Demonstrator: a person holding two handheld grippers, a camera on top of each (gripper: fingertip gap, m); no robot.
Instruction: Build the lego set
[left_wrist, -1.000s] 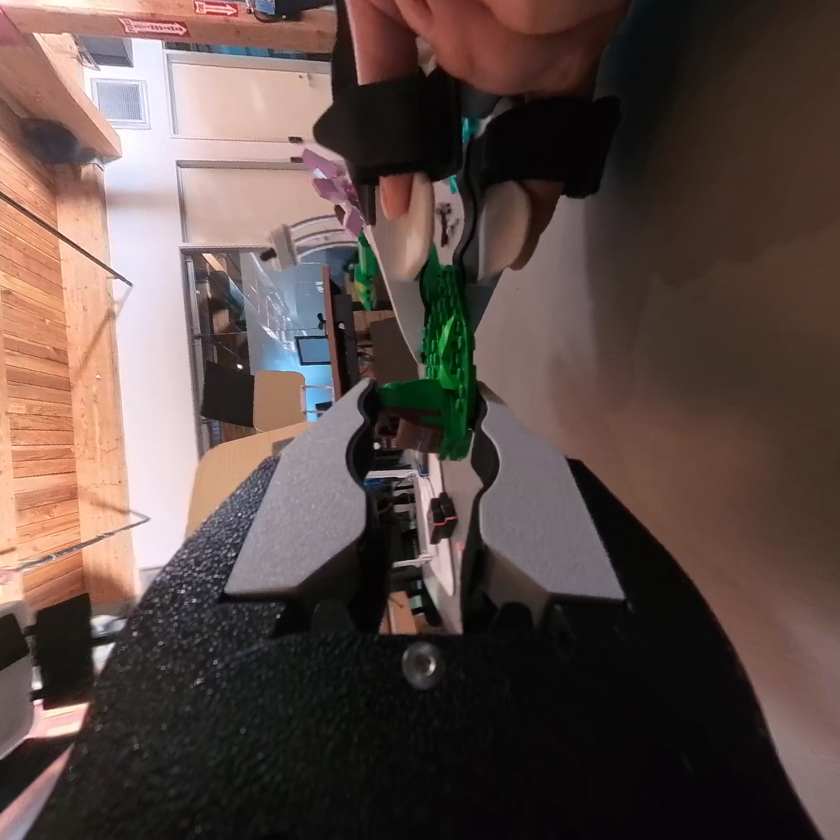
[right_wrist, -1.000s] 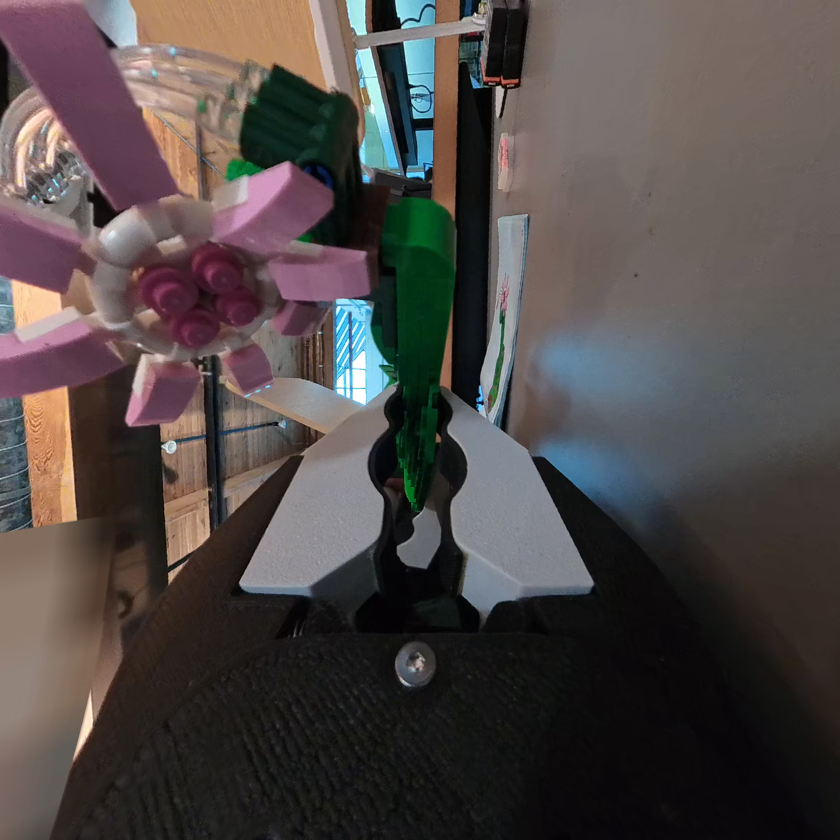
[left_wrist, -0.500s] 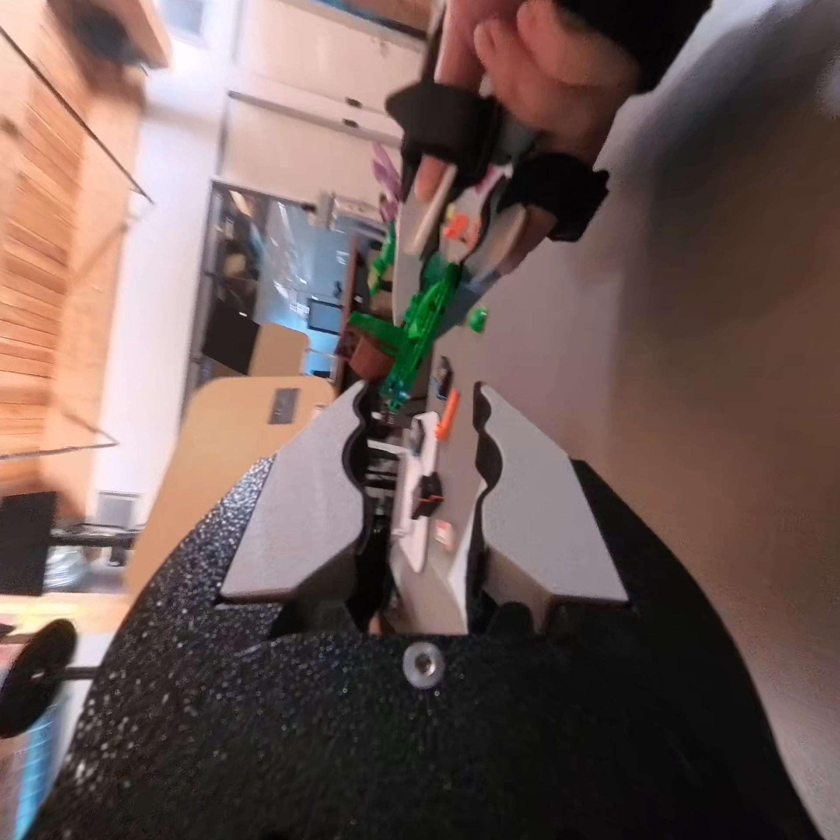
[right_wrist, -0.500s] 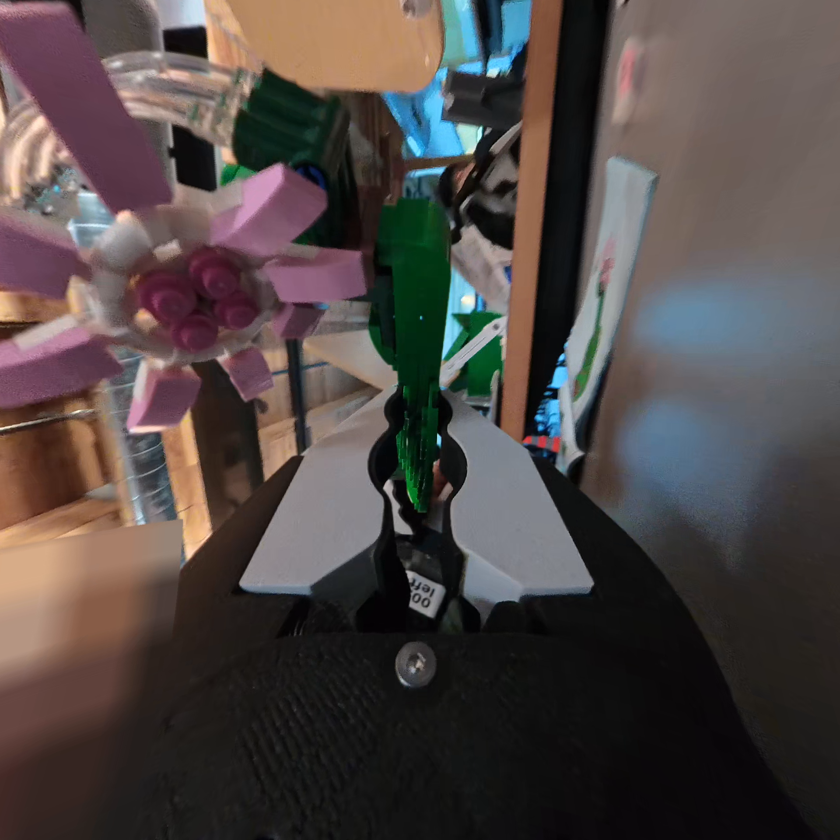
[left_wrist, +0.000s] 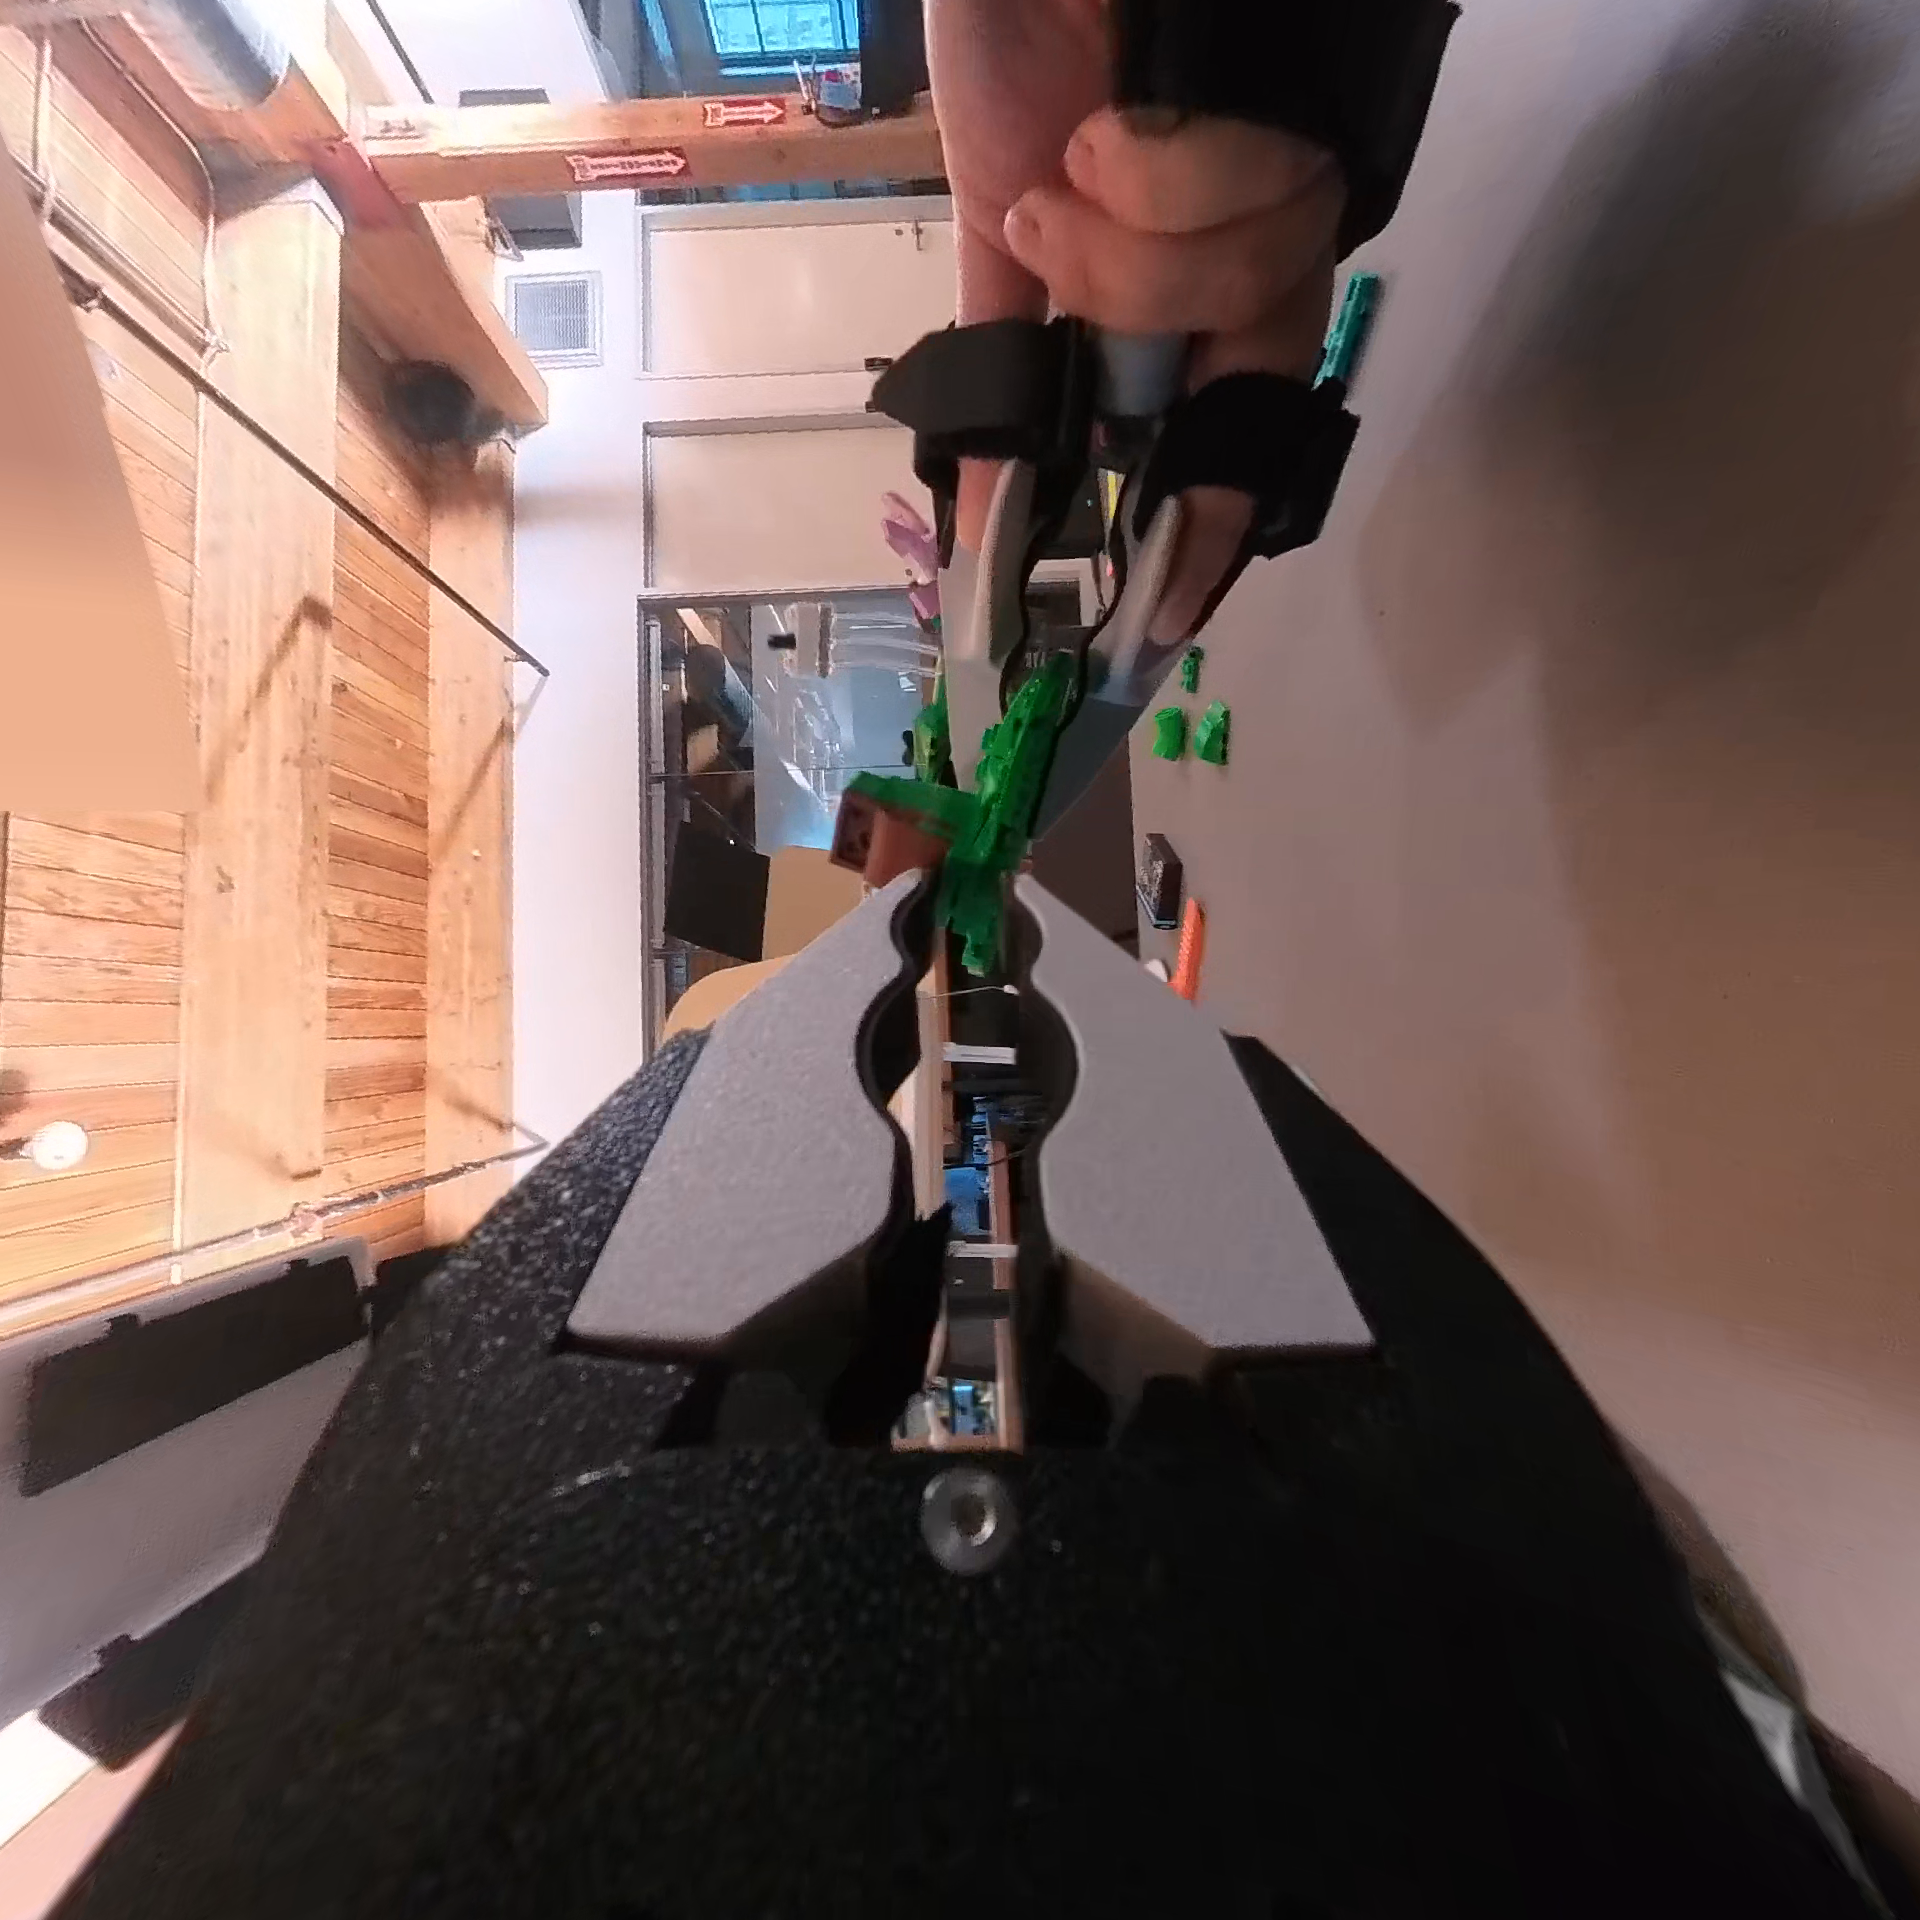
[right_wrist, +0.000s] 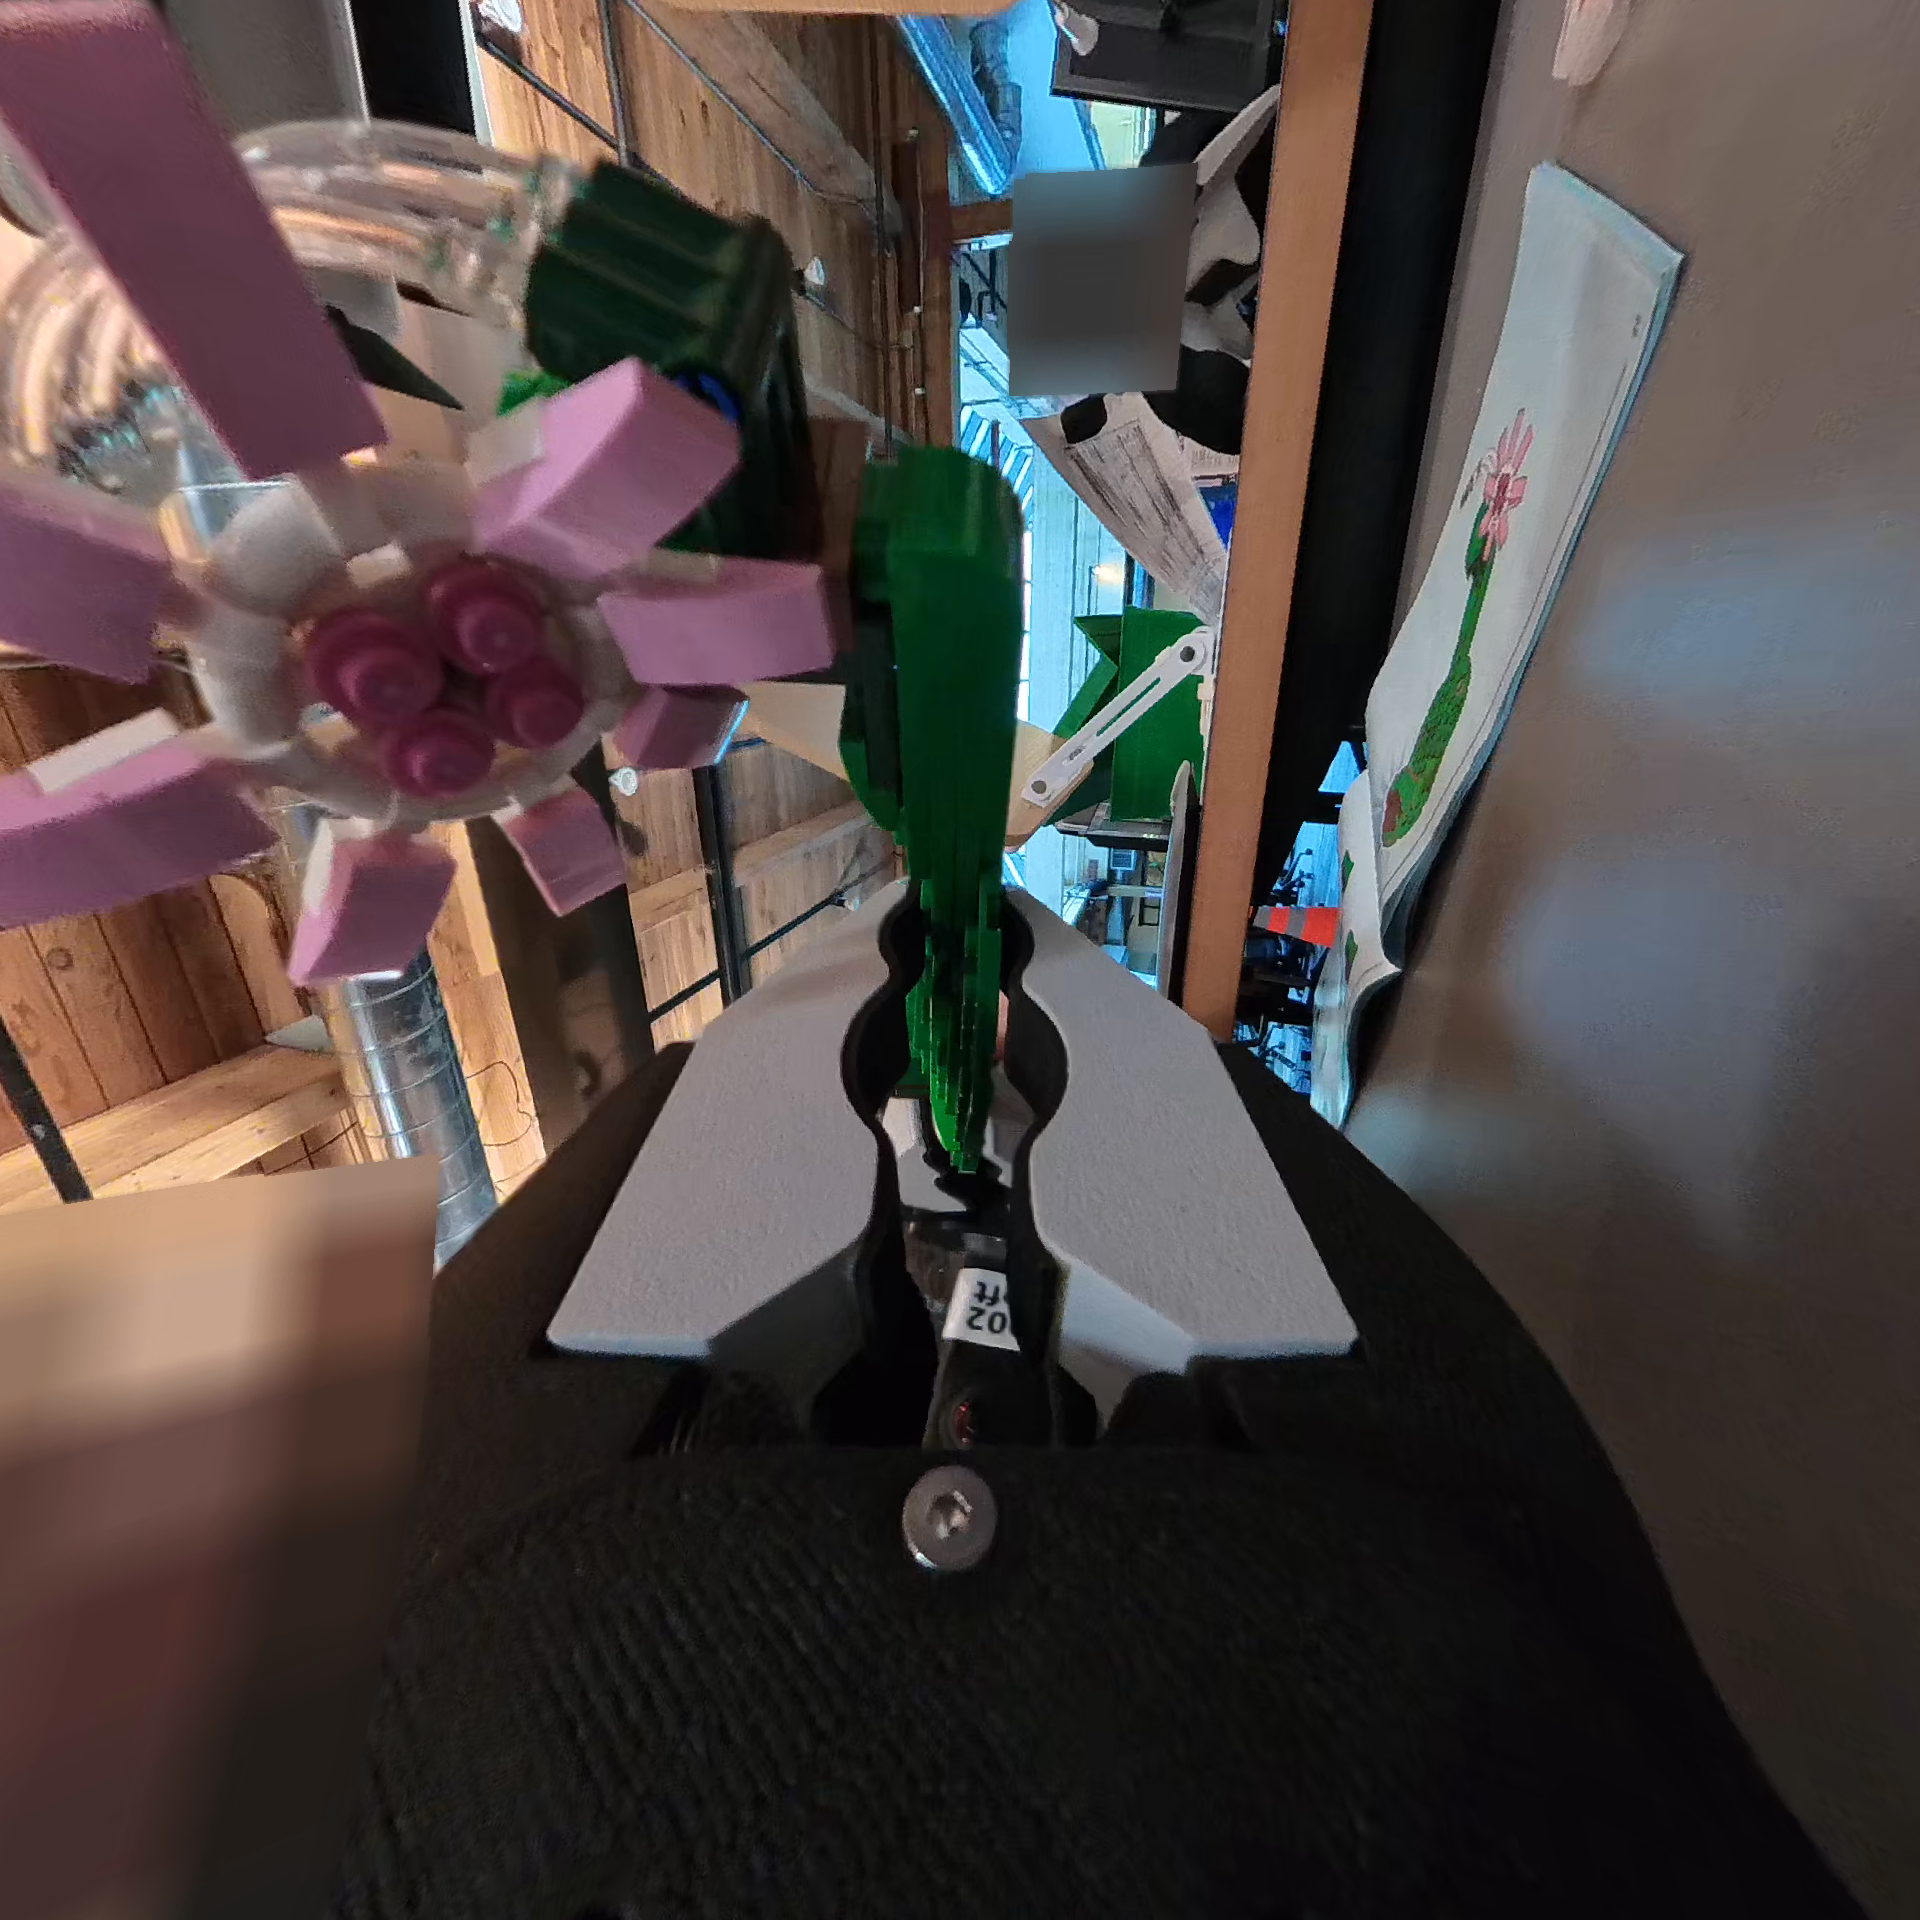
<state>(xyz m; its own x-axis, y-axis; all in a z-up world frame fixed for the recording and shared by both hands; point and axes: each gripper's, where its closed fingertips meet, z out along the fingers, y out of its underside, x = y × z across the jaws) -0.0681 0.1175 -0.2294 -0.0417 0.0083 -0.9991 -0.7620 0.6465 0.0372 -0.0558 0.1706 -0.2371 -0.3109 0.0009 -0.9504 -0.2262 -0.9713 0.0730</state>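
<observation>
Right, I've got both grippers on the one lego build, and both views are rolled sideways, so the table (left_wrist: 1558, 935) stands up the right side. My right gripper (right_wrist: 956, 935) has its two grey fingers nearly closed, pinching the green stem (right_wrist: 940, 727) edge-on between the tips. Off that stem I count one pink flower (right_wrist: 436, 665) at upper left, with four magenta studs at its centre and pink petals fanned around a white ring. Behind it sits one dark green block (right_wrist: 665, 281), blurred.

From my left gripper (left_wrist: 971, 899) the same stem (left_wrist: 1013, 758) runs up into the right gripper (left_wrist: 1049, 665), which a person's hand (left_wrist: 1132, 208) holds from above. My left fingers stand only a narrow gap apart, and the stem's lower green tip sits right between them. Whether they actually press on it, I cannot tell. One brown brick (left_wrist: 883, 836) juts off the stem just left of that tip.

On the table I count three small loose green pieces (left_wrist: 1195, 717), one orange piece (left_wrist: 1190, 945), one small black block (left_wrist: 1158, 878) and one teal piece (left_wrist: 1351, 322). One instruction booklet (right_wrist: 1496, 582) lies there too.
</observation>
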